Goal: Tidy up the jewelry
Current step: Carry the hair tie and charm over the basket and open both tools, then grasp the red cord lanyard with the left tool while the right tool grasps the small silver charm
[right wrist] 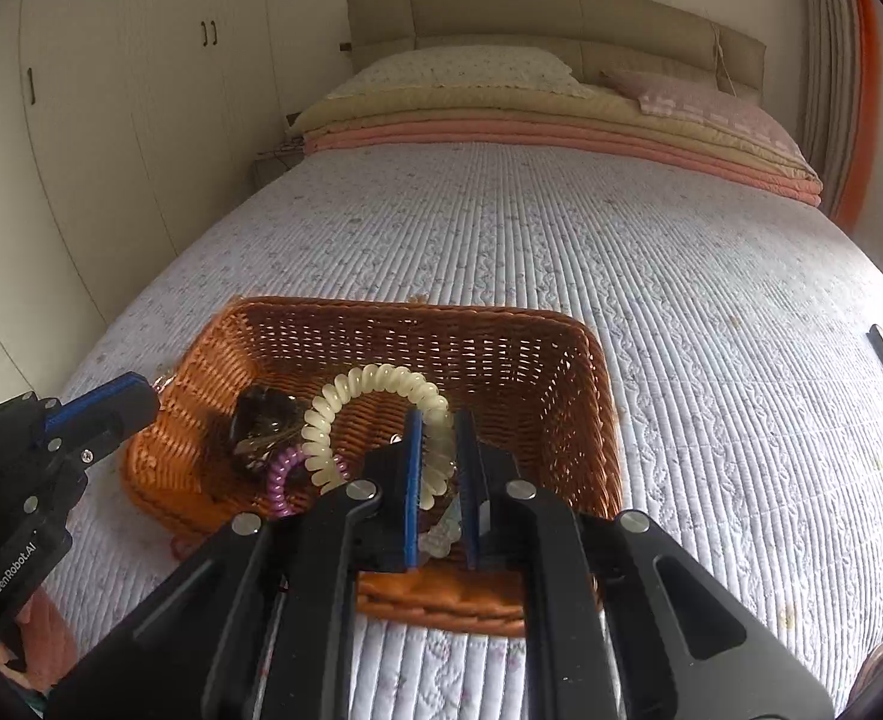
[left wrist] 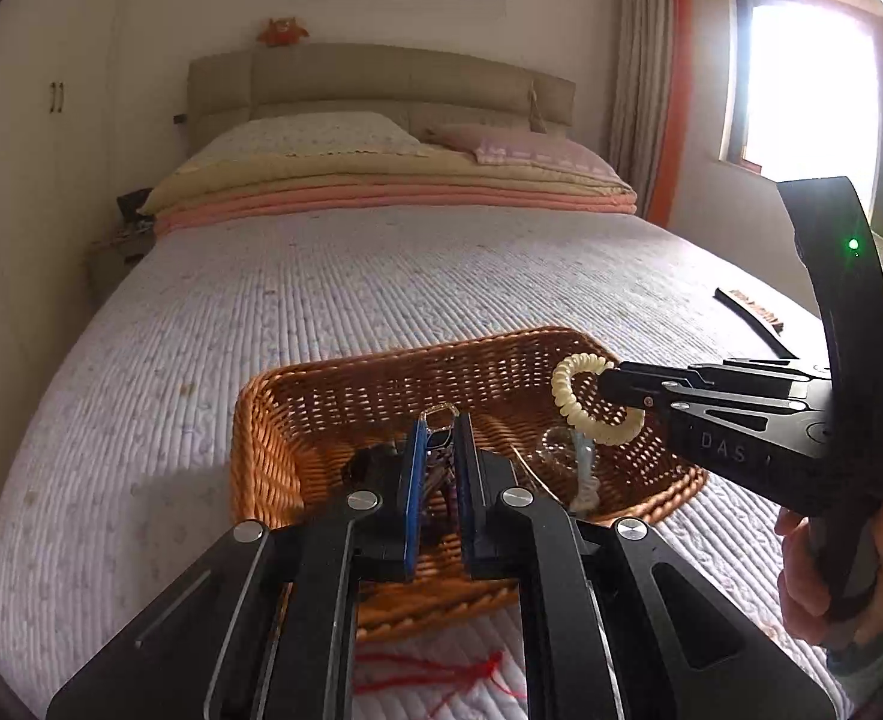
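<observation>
**Ana:** Blue-padded fingers (right wrist: 413, 480) of the right gripper (right wrist: 440, 468) sit closest to the right wrist camera, pinched on a cream spiral bracelet (right wrist: 375, 387). Most of the coil arcs free to the left, above the wicker basket (right wrist: 585, 372).

**Ben:** That is the risk. Only a short stretch of a springy, slippery coil is caught, so a jolt or a swing could let it squirm out. It probably lands back in the basket, but it may bounce over the rim onto the quilted bedspread (right wrist: 681, 276).

**Ana:** And the left gripper (left wrist: 441, 429)?

**Ben:** Its own camera shows the jaws nearly together on a small gold ring-like piece (left wrist: 440, 415) right at the tips. The hold looks marginal, and what hangs below in the gap is too dark to name. If it trails into the pile, lifting could drag other pieces along.

**Ana:** What does each view add?

**Ben:** The left wrist view shows the cream bracelet (left wrist: 591, 402) from the side, hanging in the air off the right gripper (left wrist: 606, 387), the person's hand (left wrist: 825, 564) on that handle, a clear bead bracelet (left wrist: 552, 450) on the basket floor (left wrist: 345, 402), and a red cord (left wrist: 441, 675) on the bedspread (left wrist: 381, 276) in front of the basket. The right wrist view alone shows a purple coil tie (right wrist: 282, 474) and a dark glossy piece (right wrist: 261, 414), and the left gripper (right wrist: 126, 399) at the basket's left rim.
</observation>
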`<state>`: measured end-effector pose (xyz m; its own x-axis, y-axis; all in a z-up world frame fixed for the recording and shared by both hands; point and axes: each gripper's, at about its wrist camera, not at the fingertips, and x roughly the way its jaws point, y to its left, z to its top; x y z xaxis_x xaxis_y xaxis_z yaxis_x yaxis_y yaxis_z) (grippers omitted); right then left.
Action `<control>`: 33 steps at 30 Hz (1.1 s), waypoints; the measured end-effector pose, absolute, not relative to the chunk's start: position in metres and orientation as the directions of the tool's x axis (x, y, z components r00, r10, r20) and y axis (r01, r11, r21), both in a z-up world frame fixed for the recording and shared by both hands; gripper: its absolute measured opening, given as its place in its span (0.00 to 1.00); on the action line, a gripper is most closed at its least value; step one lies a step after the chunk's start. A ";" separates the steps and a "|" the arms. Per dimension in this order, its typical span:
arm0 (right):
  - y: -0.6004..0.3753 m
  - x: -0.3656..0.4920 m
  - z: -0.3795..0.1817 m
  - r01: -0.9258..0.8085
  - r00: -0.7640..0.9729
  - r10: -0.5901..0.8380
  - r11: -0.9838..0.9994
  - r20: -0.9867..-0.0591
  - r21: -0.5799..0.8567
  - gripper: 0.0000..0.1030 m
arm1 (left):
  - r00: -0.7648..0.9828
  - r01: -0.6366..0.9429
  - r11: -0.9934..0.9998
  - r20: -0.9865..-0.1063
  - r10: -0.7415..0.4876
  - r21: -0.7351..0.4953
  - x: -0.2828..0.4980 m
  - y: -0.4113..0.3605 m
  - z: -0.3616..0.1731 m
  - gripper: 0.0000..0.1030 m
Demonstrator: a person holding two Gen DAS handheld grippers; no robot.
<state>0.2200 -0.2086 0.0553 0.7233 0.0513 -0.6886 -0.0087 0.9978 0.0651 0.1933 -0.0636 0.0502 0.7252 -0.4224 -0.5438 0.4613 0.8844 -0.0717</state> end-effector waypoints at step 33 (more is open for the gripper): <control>-0.157 0.085 0.036 -0.125 0.640 0.244 0.969 -0.729 0.215 0.38 | 0.651 0.357 0.892 -0.611 -0.450 -0.276 0.093 0.049 0.015 0.41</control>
